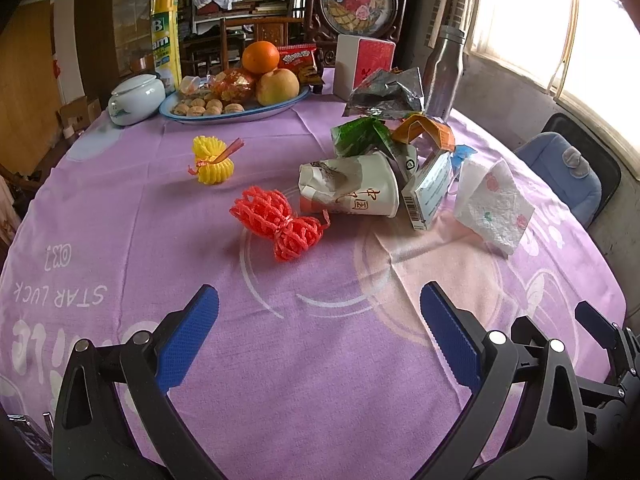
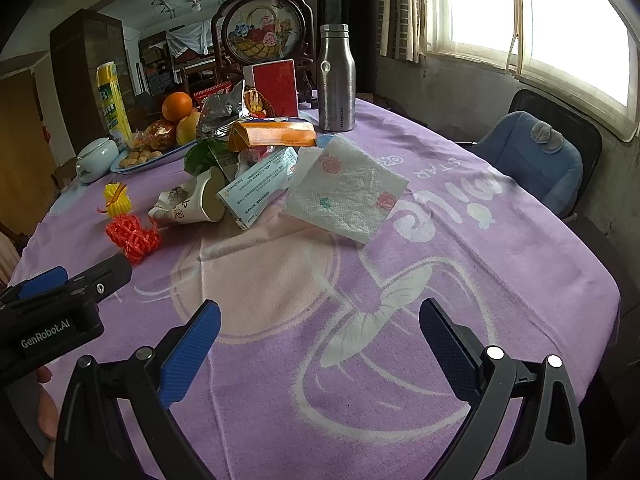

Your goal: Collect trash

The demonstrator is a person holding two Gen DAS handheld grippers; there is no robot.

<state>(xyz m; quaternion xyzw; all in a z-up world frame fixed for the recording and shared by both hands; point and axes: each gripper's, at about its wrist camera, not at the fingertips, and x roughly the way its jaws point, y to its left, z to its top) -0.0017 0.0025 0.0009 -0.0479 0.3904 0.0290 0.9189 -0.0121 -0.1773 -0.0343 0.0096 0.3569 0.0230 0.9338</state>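
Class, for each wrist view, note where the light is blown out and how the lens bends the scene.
Left wrist view: the window at upper right is blown out white, and the table edge curves with fisheye distortion. Right wrist view: the window glares white, the far room looks dim, and the corners are black.

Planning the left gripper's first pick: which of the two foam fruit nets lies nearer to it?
The red foam net, lying in front of the crushed paper cup. The yellow foam net sits farther back, toward the fruit plate.
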